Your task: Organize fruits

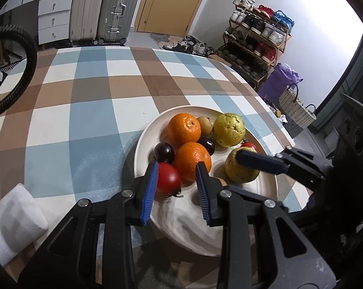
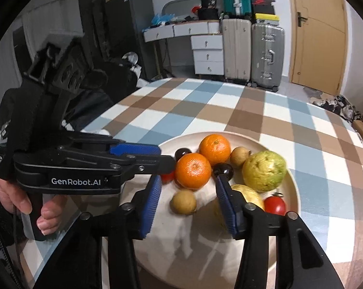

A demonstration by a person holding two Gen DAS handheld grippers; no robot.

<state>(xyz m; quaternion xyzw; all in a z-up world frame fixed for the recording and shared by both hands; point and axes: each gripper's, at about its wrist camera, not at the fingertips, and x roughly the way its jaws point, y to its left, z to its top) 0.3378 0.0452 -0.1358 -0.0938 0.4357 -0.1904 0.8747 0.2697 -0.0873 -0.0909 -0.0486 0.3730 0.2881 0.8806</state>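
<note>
A round table under a blue, brown and white checked cloth is taking up most of the room in front of me, and near its edge a wide cream plate is sitting with all the fruit heaped on it. Both tools are hanging over that plate. The left gripper is reaching in from the near side with its blue-padded jaws spread apart and nothing pinched; a red tomato is lying just beside its left pad. The right gripper is also standing with jaws wide apart and holding nothing, poised above a small brown fruit.

Going down in size: two yellow-green guavas, the far one and the near one, are lying on the plate's right side, the near one partly behind the right tool's finger. Two oranges are touching each other in the middle. A dark plum is resting against the near orange. A folded white cloth is lying on the table, well apart from the plate.
</note>
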